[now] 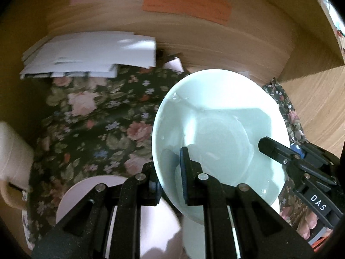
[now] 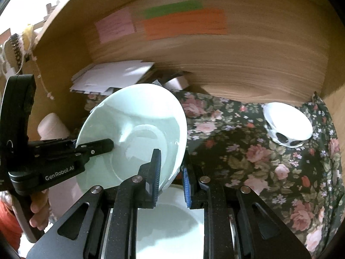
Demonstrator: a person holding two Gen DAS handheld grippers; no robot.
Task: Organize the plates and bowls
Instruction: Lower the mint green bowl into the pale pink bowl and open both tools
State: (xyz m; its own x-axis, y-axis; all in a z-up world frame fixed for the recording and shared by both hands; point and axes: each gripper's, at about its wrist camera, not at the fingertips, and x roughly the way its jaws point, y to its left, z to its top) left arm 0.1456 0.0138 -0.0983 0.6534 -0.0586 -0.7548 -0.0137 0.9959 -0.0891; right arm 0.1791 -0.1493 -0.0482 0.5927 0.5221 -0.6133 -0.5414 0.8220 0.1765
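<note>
left hand-held gripper (image 1: 170,185) clamps bowl (image 1: 220,129) rim | right hand-held gripper (image 2: 171,179) clamps opposite rim | bowl tilted above plate (image 2: 172,222) | cloth (image 2: 248,151) rightward bare

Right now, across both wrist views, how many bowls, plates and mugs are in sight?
Bowls: 2 (pale green bowl, white patterned bowl)
Plates: 2 (pink plate, pale plate)
Mugs: 1 (pink mug)
Total: 5

Bowls: mint (image 1: 217,116), patterned (image 2: 287,124). Plates: pink (image 1: 86,194), white (image 2: 170,215).
</note>
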